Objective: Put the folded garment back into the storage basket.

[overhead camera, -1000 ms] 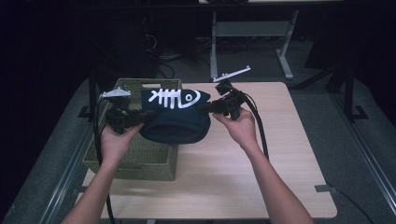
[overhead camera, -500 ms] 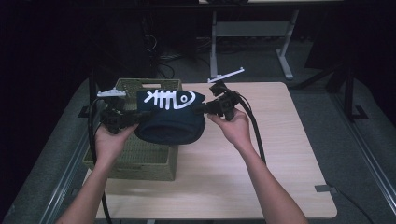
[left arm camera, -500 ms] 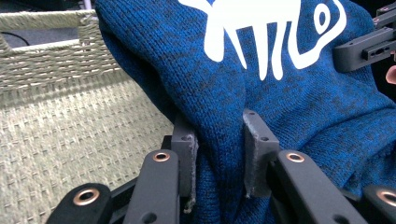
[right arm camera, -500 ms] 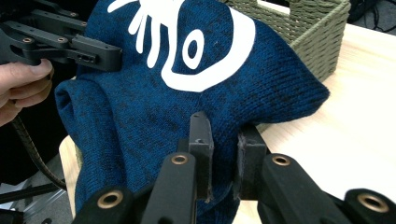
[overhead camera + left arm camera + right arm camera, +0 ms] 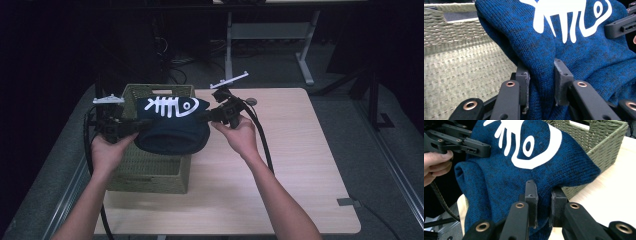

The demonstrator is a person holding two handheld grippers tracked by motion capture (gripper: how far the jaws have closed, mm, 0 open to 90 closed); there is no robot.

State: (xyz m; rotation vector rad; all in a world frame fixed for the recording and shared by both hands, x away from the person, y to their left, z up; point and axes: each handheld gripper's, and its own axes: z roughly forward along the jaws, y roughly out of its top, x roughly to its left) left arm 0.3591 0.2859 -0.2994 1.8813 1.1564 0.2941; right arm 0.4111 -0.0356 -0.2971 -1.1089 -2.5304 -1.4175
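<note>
on the tabletop point(image 5: 300, 150) sits our basket point(image 5: 150, 170); above it, left gripper point(image 5: 117, 127) at nine and right gripper point(image 5: 220, 114) at three clamp the sweater point(image 5: 172, 132).

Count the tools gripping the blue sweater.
2. The left tool pinches the sweater at its left edge; the right tool pinches its right edge, above the basket.
</note>
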